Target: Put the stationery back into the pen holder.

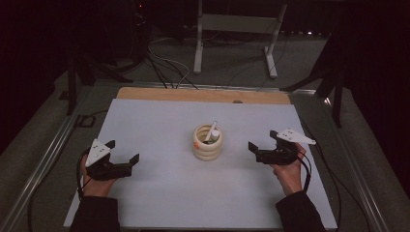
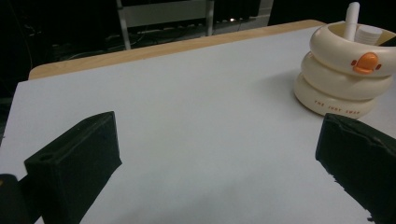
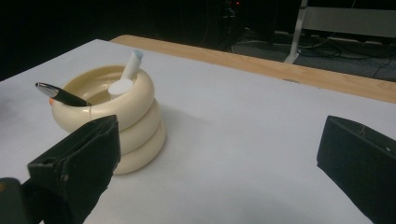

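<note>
In the middle of the white counter (image 1: 159, 193) stands the cream, three-ringed holder with an orange duck bill on its side (image 1: 207, 143), and it sits between your two hands, well apart from both. Your left tongs (image 1: 122, 151) are spread wide and hold nothing; so are your right tongs (image 1: 263, 139). Each pair points inward toward the holder. From the right tongs the holder lies ahead and to their left; from the left tongs it lies ahead and to their right. The right hand looks slightly nearer, though the margin is small. Inside the holder a white stick-like marker (image 3: 130, 64) stands with its long axis near upright, leaning a little, and a dark pen with a shiny tip (image 3: 60, 94) slants out over the rim toward the right tongs' side. A short white capped piece (image 3: 120, 87) sits beside the marker. Any pick has to come from above, along those stems.
</note>
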`<action>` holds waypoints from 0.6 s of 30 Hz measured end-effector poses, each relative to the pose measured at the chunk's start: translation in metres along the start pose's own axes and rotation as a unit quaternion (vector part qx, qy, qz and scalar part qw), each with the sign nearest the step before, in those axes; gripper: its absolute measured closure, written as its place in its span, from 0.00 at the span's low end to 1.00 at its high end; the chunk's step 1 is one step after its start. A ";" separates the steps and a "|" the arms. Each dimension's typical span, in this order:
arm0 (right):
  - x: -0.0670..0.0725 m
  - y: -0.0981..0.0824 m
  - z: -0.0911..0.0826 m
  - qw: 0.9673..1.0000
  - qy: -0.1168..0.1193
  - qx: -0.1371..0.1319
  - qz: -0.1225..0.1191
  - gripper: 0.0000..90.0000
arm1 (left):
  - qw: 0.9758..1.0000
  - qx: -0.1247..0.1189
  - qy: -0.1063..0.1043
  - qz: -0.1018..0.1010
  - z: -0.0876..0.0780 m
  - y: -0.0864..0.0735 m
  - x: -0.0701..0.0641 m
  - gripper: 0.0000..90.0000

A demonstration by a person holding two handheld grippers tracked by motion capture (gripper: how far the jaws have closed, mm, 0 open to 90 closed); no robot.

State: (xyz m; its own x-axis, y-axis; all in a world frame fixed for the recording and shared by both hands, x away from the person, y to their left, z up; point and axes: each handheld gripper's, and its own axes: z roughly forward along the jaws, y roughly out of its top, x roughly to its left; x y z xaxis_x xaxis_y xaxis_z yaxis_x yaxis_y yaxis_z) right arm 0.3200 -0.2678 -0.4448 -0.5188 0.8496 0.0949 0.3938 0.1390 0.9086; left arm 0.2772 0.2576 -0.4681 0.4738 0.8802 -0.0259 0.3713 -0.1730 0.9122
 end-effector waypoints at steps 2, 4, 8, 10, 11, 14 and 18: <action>0.000 -0.002 -0.001 1.000 -0.002 0.002 0.000 0.00 | 1.000 0.000 0.000 0.000 0.000 0.000 0.000 0.00; -0.001 -0.005 -0.003 1.000 -0.004 0.000 0.003 0.00 | 1.000 -0.001 0.000 0.000 0.000 0.000 0.000 0.00; -0.003 -0.009 -0.007 1.000 -0.006 0.000 0.006 0.00 | 1.000 -0.001 0.000 0.000 0.000 0.000 0.000 0.00; -0.004 -0.010 -0.009 1.000 -0.007 -0.001 0.006 0.00 | 1.000 -0.001 0.000 0.000 0.000 0.000 0.000 0.00; -0.004 -0.010 -0.011 1.000 -0.007 -0.003 0.007 0.00 | 1.000 -0.001 0.000 0.000 0.000 0.000 0.000 0.00; -0.003 -0.010 -0.014 1.000 -0.007 -0.007 0.004 0.00 | 1.000 -0.002 0.000 0.000 0.000 0.000 0.000 0.00; -0.002 -0.012 -0.017 1.000 -0.008 -0.004 -0.001 0.00 | 1.000 -0.002 0.001 0.000 -0.001 0.000 0.000 0.00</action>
State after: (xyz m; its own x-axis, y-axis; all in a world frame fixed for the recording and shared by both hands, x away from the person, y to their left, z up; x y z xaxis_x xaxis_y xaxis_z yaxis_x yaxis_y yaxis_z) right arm 0.3031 -0.2802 -0.4490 -0.5066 0.8578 0.0867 0.3863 0.1359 0.9123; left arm 0.2766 0.2582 -0.4675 0.4722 0.8811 -0.0252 0.3680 -0.1711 0.9139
